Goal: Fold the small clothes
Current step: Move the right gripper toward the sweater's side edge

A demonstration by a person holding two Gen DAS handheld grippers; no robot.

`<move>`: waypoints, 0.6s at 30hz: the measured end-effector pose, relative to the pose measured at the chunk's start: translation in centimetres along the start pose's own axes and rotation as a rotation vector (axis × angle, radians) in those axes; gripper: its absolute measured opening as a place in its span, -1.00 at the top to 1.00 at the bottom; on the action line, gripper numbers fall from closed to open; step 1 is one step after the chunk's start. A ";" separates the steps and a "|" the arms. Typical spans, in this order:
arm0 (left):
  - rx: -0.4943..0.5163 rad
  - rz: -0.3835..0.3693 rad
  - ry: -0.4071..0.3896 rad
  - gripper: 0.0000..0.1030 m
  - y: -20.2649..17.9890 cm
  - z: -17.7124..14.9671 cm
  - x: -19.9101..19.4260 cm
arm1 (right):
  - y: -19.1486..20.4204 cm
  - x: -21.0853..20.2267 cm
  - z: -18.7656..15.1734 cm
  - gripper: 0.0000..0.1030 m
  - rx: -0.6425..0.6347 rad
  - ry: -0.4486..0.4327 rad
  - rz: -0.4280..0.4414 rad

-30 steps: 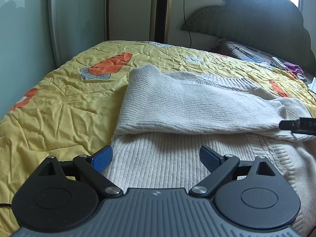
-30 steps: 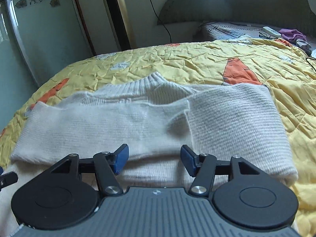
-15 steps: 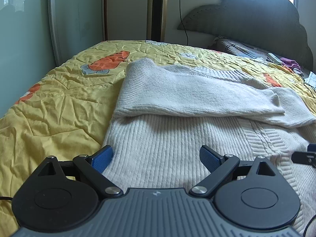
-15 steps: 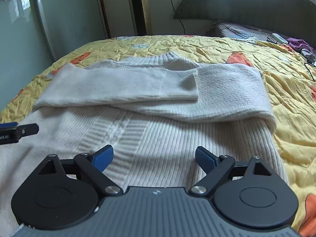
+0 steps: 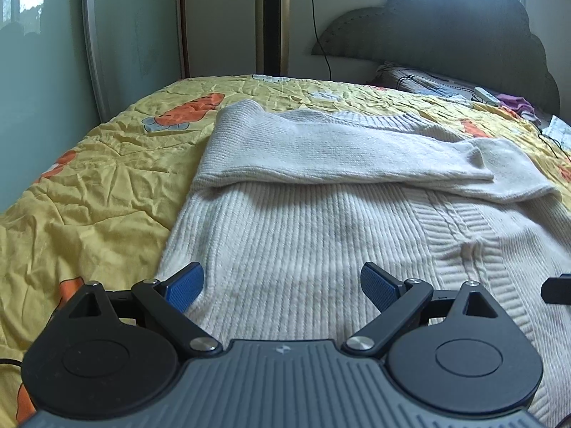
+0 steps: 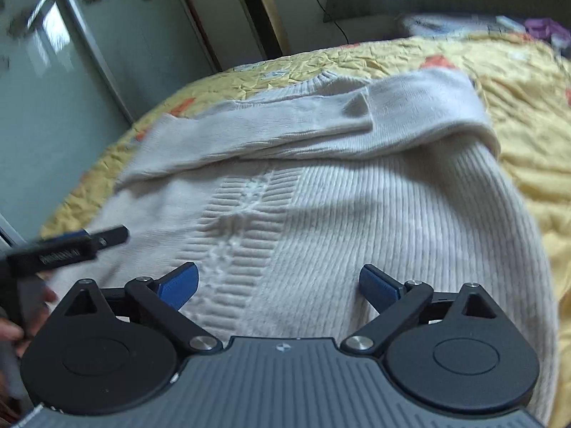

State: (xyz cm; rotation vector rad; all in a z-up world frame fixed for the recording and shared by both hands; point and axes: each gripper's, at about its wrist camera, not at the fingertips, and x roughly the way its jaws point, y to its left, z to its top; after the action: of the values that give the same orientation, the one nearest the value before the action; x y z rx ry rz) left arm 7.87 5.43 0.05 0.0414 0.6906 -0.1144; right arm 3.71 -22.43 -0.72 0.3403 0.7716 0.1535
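**A:** Where's the sweater [image 5: 321, 235] relative to each hand-held gripper?

**B:** Right under both. Left hand-held gripper [image 5: 282, 287] and right hand-held gripper [image 6: 278, 285] hang over its near hem, blue pads spread wide, holding nothing. It's on the bed [image 5: 107, 178], long axis running away toward the far collar, sleeves [image 5: 339, 153] folded across.

**A:** Changed?

**B:** Both have pulled back nearer the hem.
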 end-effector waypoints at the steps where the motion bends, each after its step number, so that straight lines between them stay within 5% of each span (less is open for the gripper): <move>1: -0.002 -0.007 0.000 -0.86 -0.1 -0.2 -0.3 | -0.1 -0.3 -0.2 -0.90 0.004 -0.004 -0.016; 5: -0.044 -0.061 -0.003 -0.86 -0.3 -0.8 -1.6 | 0.6 -1.2 -1.1 -0.91 -0.072 -0.022 -0.115; 9: -0.027 -0.078 -0.008 -0.86 -1.2 -1.7 -2.6 | 1.0 -2.1 -2.2 -0.93 -0.104 -0.032 -0.116; 18: 0.007 -0.066 0.009 -0.86 -2.3 -4.0 -3.7 | 1.3 -2.8 -4.8 -0.94 -0.233 -0.051 -0.244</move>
State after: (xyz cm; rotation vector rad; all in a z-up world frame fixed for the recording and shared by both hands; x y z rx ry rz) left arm 2.24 3.83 -0.64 0.0262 0.7008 -0.1796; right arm -1.66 -20.76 -1.64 0.0284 0.7299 0.0044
